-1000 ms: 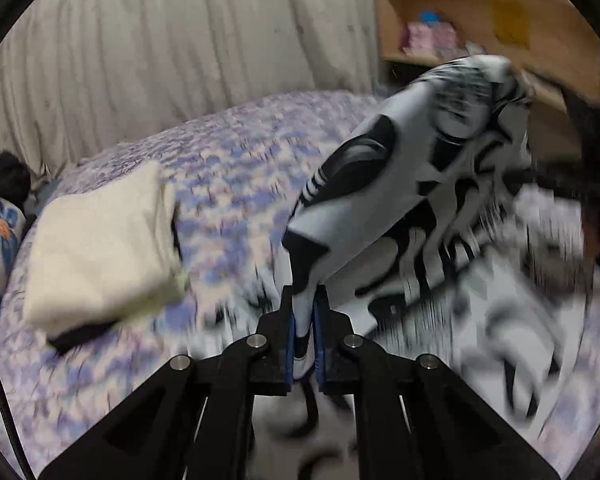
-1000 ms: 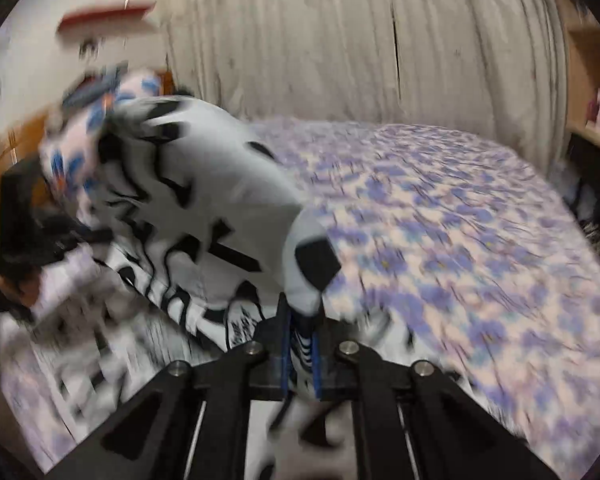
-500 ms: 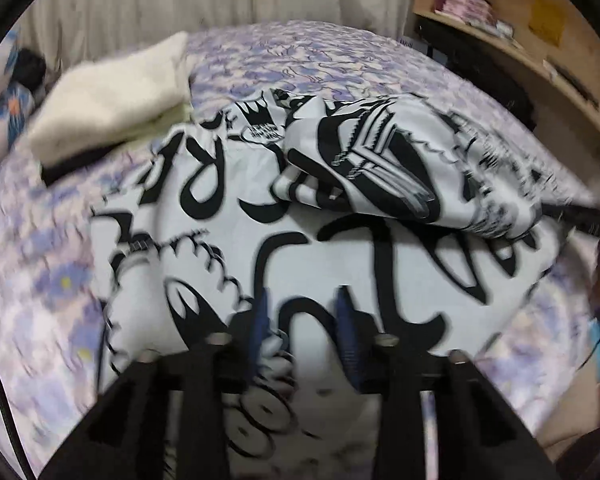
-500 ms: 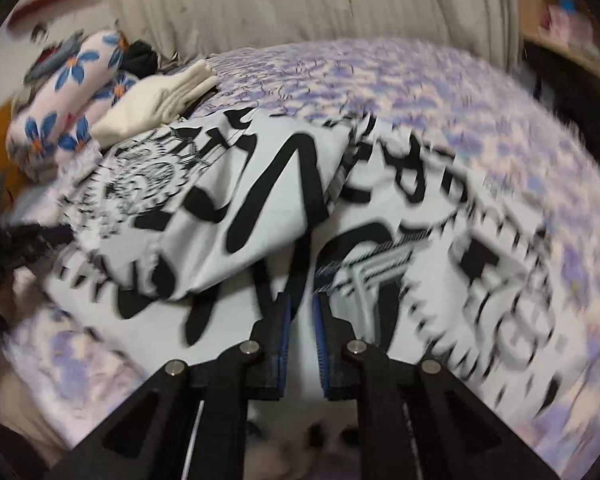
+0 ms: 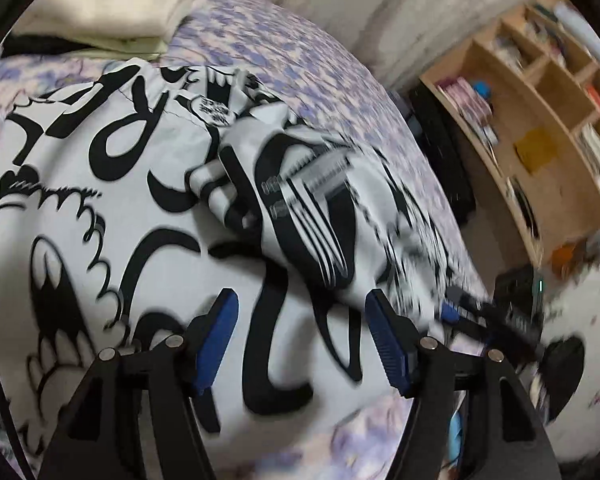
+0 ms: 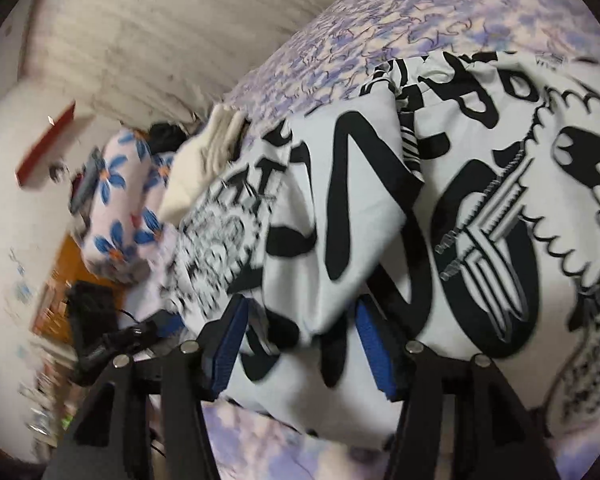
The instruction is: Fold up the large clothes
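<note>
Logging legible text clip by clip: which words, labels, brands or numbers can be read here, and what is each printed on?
"R": large black graffiti letter on the white printed garment, tilted.
"O": likely, a big black ring on the same garment in the right wrist view.
Oval badge print on the garment: lettering too small to read.
Book spines on the wooden shelf: blurred, unreadable.
No whole word, brand or number is legible.
</note>
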`<state>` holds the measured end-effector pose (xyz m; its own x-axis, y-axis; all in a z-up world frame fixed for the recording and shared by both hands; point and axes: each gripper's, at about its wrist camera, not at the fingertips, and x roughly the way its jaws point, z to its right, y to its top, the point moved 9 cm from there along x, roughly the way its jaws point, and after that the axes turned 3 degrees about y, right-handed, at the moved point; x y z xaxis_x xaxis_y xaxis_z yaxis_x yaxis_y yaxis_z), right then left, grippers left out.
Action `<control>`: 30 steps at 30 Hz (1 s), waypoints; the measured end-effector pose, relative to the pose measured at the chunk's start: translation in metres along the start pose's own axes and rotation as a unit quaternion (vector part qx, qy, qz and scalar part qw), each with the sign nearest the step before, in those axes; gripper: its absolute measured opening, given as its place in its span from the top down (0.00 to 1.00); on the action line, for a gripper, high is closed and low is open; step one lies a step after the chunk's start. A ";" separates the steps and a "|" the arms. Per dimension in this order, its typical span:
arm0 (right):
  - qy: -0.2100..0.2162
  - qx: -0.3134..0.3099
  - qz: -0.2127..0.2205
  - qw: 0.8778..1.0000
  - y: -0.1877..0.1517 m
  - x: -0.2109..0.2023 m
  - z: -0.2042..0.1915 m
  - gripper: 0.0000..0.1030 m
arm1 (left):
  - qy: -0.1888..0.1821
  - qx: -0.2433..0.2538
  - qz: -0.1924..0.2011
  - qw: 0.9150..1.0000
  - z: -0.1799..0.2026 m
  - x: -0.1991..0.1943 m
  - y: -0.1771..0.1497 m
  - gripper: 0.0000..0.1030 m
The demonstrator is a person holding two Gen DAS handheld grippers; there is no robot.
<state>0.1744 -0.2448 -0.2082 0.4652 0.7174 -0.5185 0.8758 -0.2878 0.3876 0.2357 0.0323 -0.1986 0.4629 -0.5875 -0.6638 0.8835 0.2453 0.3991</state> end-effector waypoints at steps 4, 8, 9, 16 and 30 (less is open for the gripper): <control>0.005 0.005 0.016 1.000 0.010 0.006 -0.002 0.47 | -0.014 -0.044 0.012 0.999 -0.003 0.021 0.025 0.42; -0.018 -0.011 0.013 1.000 0.012 0.010 -0.005 0.86 | -0.005 -0.070 -0.001 0.998 -0.001 0.041 0.033 0.94; -0.019 -0.013 0.017 1.000 0.012 0.008 -0.008 0.89 | 0.016 -0.067 0.003 0.998 0.000 0.040 0.033 0.94; -0.026 -0.006 0.027 0.999 -0.006 -0.024 -0.022 0.93 | 0.114 -0.007 0.020 0.993 0.017 0.011 0.002 0.97; -0.212 -0.076 0.012 0.974 -0.042 -0.029 -0.012 0.70 | 0.239 0.102 0.000 0.966 0.024 0.018 -0.047 0.72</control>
<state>0.1229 -0.2458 -0.2008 0.5254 0.3766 -0.7630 0.8495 -0.1804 0.4958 0.2010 -0.0080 -0.2135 0.4860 -0.1517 -0.8607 0.8737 0.0590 0.4829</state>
